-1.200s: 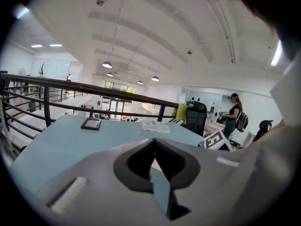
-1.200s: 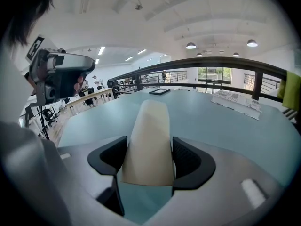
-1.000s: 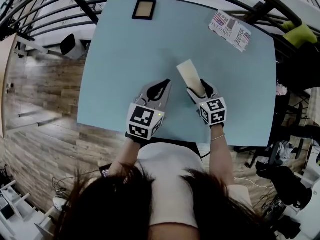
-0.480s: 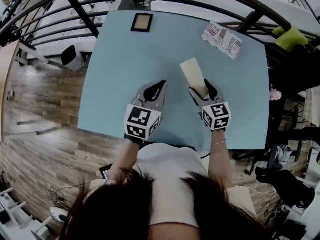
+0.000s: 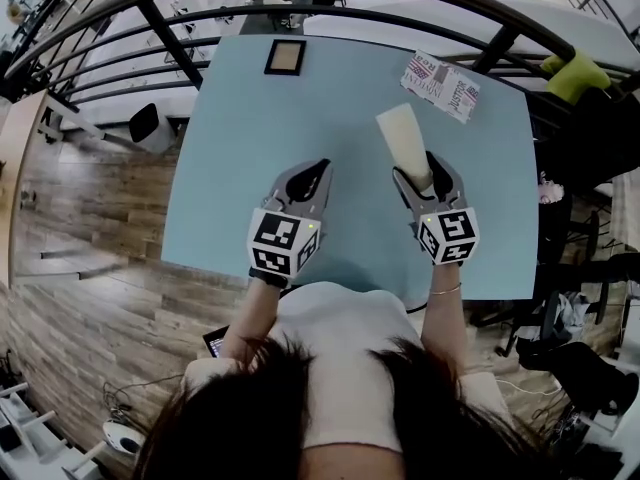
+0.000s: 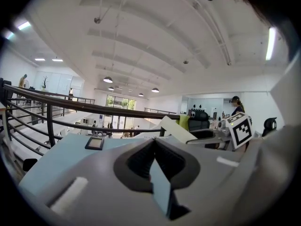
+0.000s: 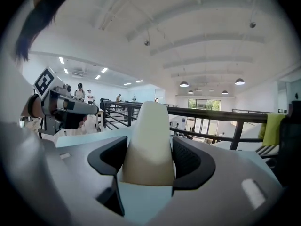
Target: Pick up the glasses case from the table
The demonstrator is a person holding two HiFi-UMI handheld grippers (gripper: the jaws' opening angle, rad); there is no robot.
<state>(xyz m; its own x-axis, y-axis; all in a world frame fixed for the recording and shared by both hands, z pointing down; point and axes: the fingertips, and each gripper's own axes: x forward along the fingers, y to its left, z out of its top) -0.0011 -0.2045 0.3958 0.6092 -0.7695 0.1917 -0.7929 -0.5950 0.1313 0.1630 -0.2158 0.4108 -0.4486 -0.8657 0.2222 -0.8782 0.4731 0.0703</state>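
Observation:
The cream glasses case (image 5: 405,140) is off the light blue table (image 5: 240,148), its near end clamped between the jaws of my right gripper (image 5: 423,172). In the right gripper view the case (image 7: 149,140) fills the gap between both black pads and sticks out ahead, tilted slightly upward. My left gripper (image 5: 311,173) hovers to the left over the table's near half, shut with nothing in it; its tips meet in the left gripper view (image 6: 154,141). That view also shows the case (image 6: 176,130) and the right gripper's marker cube off to the right.
A small dark-framed picture (image 5: 285,56) lies at the table's far edge, and a printed paper packet (image 5: 441,80) at the far right corner. A curved black railing (image 5: 330,13) runs behind the table. A green cloth (image 5: 574,74) hangs at the right.
My right gripper has risen with the glasses case, lifting it clear of the table and a little to the right. The left gripper has risen slightly and stays shut.

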